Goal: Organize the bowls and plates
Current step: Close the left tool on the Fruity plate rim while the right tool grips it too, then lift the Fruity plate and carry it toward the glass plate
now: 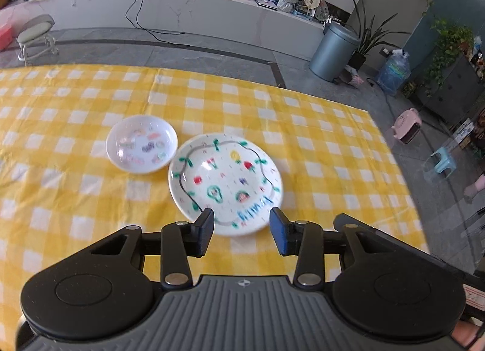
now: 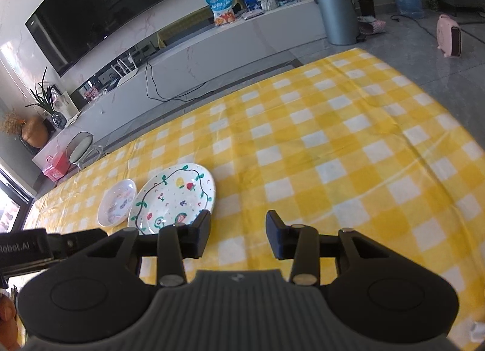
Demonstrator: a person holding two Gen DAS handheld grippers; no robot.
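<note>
A table under a yellow-and-white checked tablecloth (image 1: pixel 272 114) carries two dishes – little else lies on the cloth. The large plate (image 1: pixel 225 183), white with painted fruit, green leaves and a dark wavy line, sits flat on the checks. Just beside it, on its left and a little farther from the cameras, rests the small plate (image 1: pixel 141 144), white with pale pastel marks – their rims look touching or nearly so.

Two dishes being kept side by side on the table

The small dish (image 1: pixel 141 148) is lying left of the large plate (image 1: pixel 225 183), rims touching, on the tablecloth (image 1: pixel 318 145); a bin (image 1: pixel 332 51) is standing on the floor behind the table.
</note>
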